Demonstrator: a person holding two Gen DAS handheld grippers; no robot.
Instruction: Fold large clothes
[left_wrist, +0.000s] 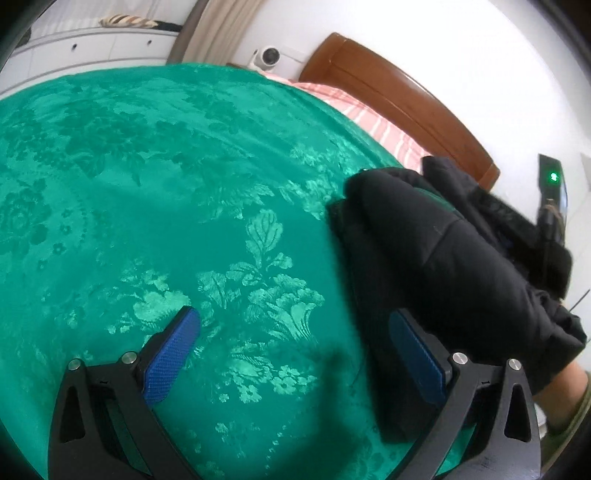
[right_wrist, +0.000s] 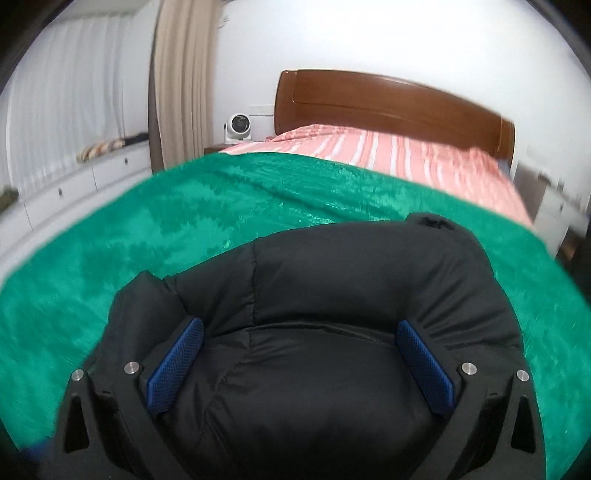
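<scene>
On the green bedspread (right_wrist: 110, 236), both the left gripper (left_wrist: 295, 354) and right gripper (right_wrist: 299, 362) gape wide beside the folded black jacket (right_wrist: 332, 288).

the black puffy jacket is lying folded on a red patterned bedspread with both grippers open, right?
Not quite: the patterned bedspread is green, not red, as the left wrist view shows. The black puffy jacket does lie bundled on it, and the left gripper and right gripper are open.

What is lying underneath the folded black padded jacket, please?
The black padded jacket rests on a green floral bedspread, which covers the bed up to the pink striped sheet. Whatever lies directly beneath the jacket is hidden.
</scene>
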